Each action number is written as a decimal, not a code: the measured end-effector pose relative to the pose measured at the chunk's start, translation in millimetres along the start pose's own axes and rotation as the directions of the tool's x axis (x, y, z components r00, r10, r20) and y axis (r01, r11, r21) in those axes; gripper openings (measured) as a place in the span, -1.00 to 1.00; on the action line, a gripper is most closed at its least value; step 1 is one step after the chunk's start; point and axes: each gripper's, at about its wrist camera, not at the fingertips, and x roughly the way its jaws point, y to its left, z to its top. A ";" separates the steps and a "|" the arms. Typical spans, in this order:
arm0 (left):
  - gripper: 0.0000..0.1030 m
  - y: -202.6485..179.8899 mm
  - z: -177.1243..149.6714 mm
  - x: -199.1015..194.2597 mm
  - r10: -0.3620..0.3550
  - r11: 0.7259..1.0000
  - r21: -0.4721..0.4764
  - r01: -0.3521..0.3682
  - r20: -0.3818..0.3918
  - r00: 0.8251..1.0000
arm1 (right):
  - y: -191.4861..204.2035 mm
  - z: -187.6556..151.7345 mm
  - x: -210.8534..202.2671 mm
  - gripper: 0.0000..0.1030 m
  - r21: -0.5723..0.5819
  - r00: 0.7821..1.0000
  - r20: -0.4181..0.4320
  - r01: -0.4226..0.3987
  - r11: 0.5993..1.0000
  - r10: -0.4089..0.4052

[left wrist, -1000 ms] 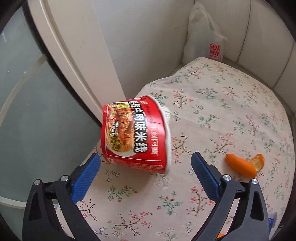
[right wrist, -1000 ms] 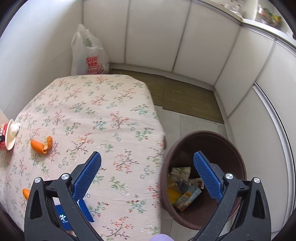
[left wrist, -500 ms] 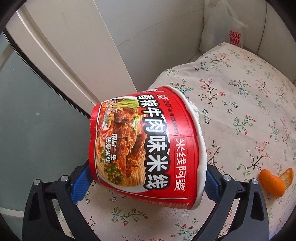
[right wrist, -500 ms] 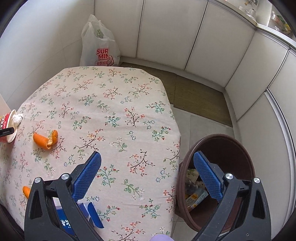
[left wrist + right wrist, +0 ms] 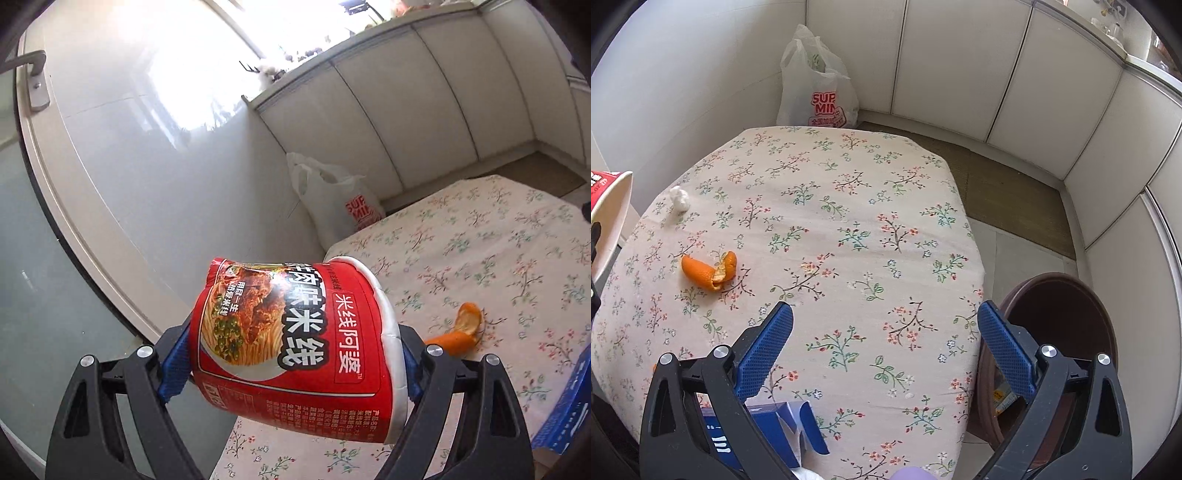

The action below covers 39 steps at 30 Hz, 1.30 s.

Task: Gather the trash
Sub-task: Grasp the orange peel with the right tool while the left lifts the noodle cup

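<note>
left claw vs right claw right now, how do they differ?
The left claw is shut on the red noodle cup, lying sideways and lifted off the table; the right claw is open and holds nothing. The left sits at the table's wall-side edge, while the right hangs over the edge beside the brown bin. Both have blue pads.

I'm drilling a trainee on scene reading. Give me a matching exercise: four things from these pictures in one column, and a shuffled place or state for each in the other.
Things:
1. noodle cup
2. orange peel
3. brown bin
4. plastic bag

Places or states:
A. on the floor beside the table
B. lying on the tablecloth
C. clamped in the left tool
D. on the floor, in the corner behind the table

Pairs: 1-C, 2-B, 3-A, 4-D
</note>
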 end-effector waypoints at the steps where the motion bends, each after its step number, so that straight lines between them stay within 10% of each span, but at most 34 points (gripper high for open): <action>1: 0.63 2.3 -0.8 -3.0 -0.006 1.000 -0.012 0.006 0.000 1.000 | 3.3 0.1 0.9 0.86 0.000 1.000 -0.004 -0.016 1.000 0.016; 10: 0.63 58.3 -0.5 22.8 -0.105 0.942 -0.330 0.063 -0.112 0.988 | 77.9 10.6 9.9 0.86 -0.183 0.989 0.032 -0.137 0.974 0.145; 17: 0.63 99.2 -4.3 24.6 -0.145 0.872 -0.483 0.082 -0.095 0.985 | 170.4 12.2 31.4 0.78 -0.496 0.977 -0.045 -0.201 0.845 0.206; 26: 0.63 138.7 -20.7 36.2 -0.247 0.752 -0.648 0.120 -0.108 0.963 | 208.5 11.5 75.1 0.39 -0.570 0.965 -0.179 -0.259 0.780 0.190; 39: 0.63 141.8 -24.6 48.4 -0.311 0.716 -0.682 0.146 -0.125 0.942 | 205.6 16.0 99.5 -0.63 -0.500 0.952 -0.219 -0.297 0.814 0.213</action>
